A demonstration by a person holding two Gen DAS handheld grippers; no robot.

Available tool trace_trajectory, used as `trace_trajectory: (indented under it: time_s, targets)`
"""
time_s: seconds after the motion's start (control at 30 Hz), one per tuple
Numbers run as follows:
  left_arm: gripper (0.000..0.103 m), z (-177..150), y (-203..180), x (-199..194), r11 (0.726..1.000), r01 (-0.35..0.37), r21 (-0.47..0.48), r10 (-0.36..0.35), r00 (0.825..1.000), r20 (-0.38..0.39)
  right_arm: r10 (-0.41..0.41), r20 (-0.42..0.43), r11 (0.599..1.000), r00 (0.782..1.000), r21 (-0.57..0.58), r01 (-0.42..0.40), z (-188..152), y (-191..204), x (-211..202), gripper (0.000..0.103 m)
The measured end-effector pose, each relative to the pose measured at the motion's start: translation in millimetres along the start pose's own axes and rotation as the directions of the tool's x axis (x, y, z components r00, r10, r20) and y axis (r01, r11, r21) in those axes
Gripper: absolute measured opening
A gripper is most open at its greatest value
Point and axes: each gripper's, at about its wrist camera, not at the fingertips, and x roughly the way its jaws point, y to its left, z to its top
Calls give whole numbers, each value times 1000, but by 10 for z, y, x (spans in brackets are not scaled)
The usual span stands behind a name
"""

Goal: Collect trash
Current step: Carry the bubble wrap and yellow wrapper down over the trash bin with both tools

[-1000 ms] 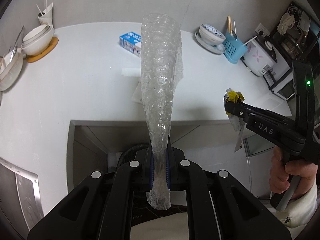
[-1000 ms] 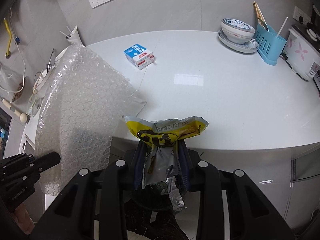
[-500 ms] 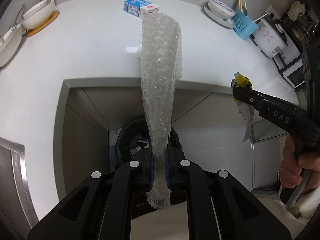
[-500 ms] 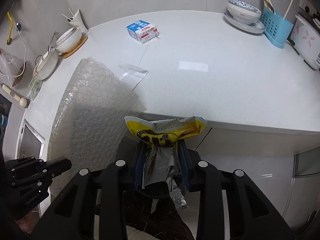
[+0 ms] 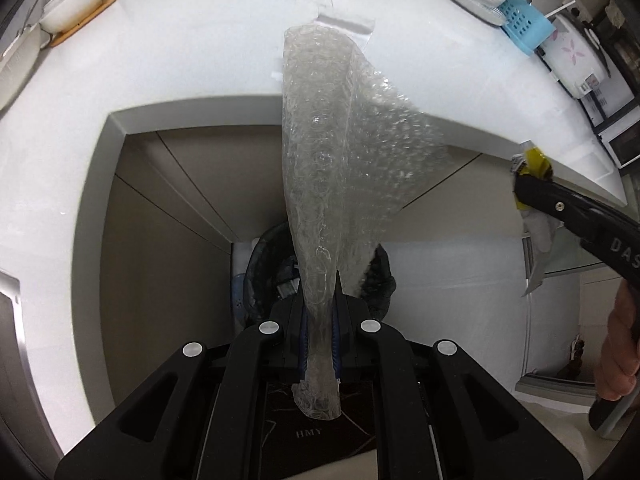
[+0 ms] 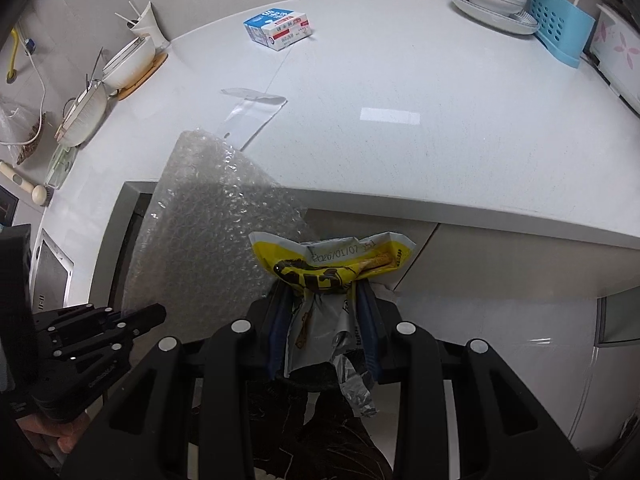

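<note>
My left gripper (image 5: 320, 300) is shut on a sheet of clear bubble wrap (image 5: 332, 168) and holds it in front of the counter edge, above a black-lined trash bin (image 5: 264, 276) on the floor. The bubble wrap also shows in the right wrist view (image 6: 208, 232), with the left gripper (image 6: 154, 314) below it. My right gripper (image 6: 322, 300) is shut on a crumpled yellow snack wrapper (image 6: 332, 264). In the left wrist view the right gripper (image 5: 528, 184) holds that wrapper (image 5: 536, 164) at the far right.
On the white counter (image 6: 400, 120) lie a blue-and-white carton (image 6: 278, 30) and a clear plastic bag (image 6: 252, 114). Bowls (image 6: 128, 60) stand at the left, a plate with a bowl (image 6: 492, 0) and a blue utensil holder (image 6: 560, 28) at the right.
Both grippers have moved back and down from the counter with their loads. The trash bin has come into the left wrist view, and the bubble wrap has spread out to the right.
</note>
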Motion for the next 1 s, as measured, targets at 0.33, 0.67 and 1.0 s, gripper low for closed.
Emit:
trace_trajectory:
  time_s: [0.33, 0.67, 1.0]
  targets:
    - [8, -78, 20, 483, 1000, 20, 6, -20, 999, 40, 26, 4, 999, 1000, 19, -26, -55, -70, 227, 30]
    - [8, -217, 88, 948, 999, -26, 42, 27, 999, -22, 29, -13, 999, 999, 19, -28, -134, -98, 413, 30]
    - [8, -336, 50, 1287, 998, -25, 50, 30, 995, -93, 28, -46, 999, 999, 25, -27, -232, -148, 569, 30]
